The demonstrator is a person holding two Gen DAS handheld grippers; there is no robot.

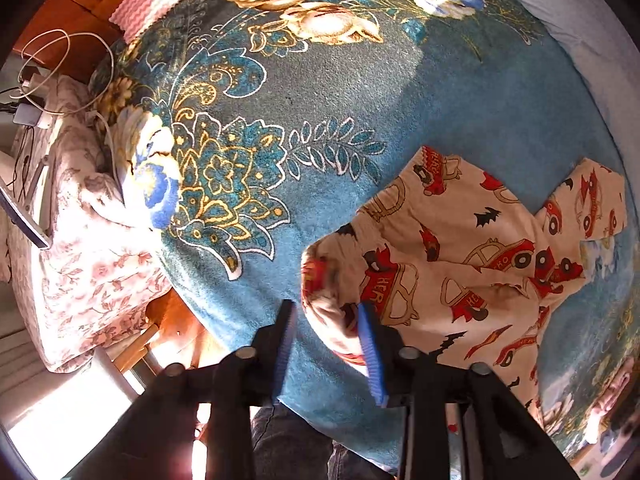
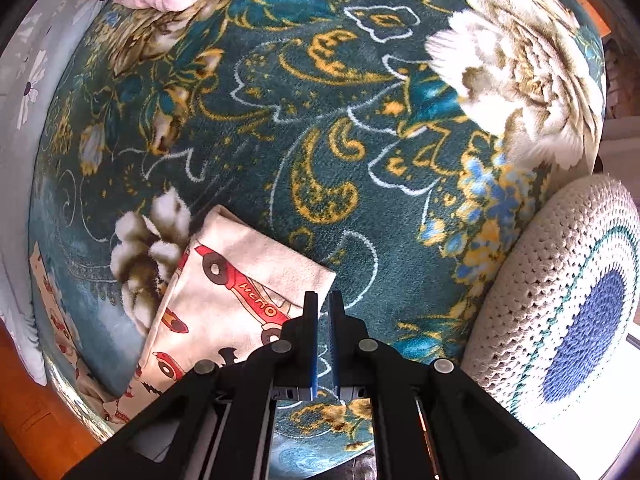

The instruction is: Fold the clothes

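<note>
Cream car-print cotton garment (image 1: pixel 460 256), spread on teal floral plush blanket (image 1: pixel 320 92).
Left gripper (image 1: pixel 328 320): jaws wide, straddling a bunched garment edge. Right gripper (image 2: pixel 323 308): jaws nearly closed, empty, beside garment corner.

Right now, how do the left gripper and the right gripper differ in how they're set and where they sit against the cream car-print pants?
The left gripper is open with a wide gap; the right gripper is nearly closed, and I can't tell whether it pinches anything. The left gripper straddles a bunched edge of the cream car-print pants; the right gripper sits at a flat corner. Both have black fingers with blue pads.
</note>
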